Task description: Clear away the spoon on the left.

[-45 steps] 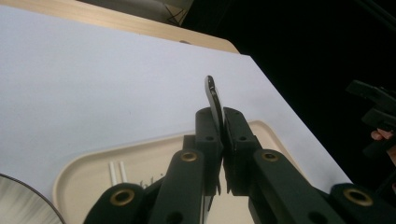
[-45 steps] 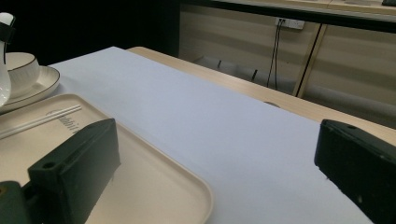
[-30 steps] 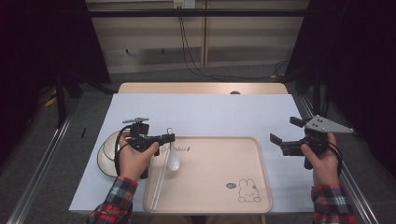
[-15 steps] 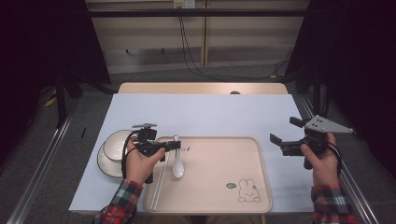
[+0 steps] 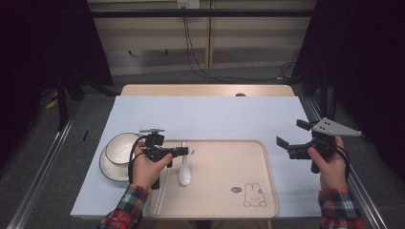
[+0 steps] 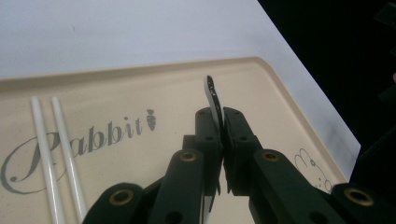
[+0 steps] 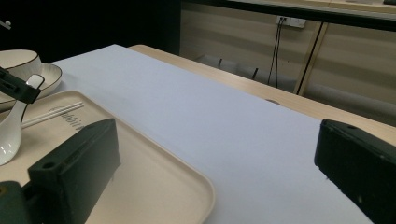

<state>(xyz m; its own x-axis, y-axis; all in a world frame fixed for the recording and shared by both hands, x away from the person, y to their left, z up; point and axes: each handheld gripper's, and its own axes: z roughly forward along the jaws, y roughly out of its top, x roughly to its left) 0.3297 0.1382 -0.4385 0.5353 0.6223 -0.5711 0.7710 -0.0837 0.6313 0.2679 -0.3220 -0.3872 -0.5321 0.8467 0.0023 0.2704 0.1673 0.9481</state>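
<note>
Placing step in hand: left gripper [image 5: 186, 151] clenched on the handle of the white spoon [image 5: 185, 174], bowl end low over the left part of the beige tray [image 5: 229, 210], just beside the two white chopsticks [image 6: 58, 154]. Right gripper [image 5: 286, 147] released, waiting apart at the bench's right side. Next move, likely: lowering gently until the spoon lies flat, then opening the jaws.

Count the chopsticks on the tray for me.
2. Both white chopsticks lie side by side along the tray's left edge, just left of the spoon. In the high view the left hand partly covers them; no others visible.
</note>
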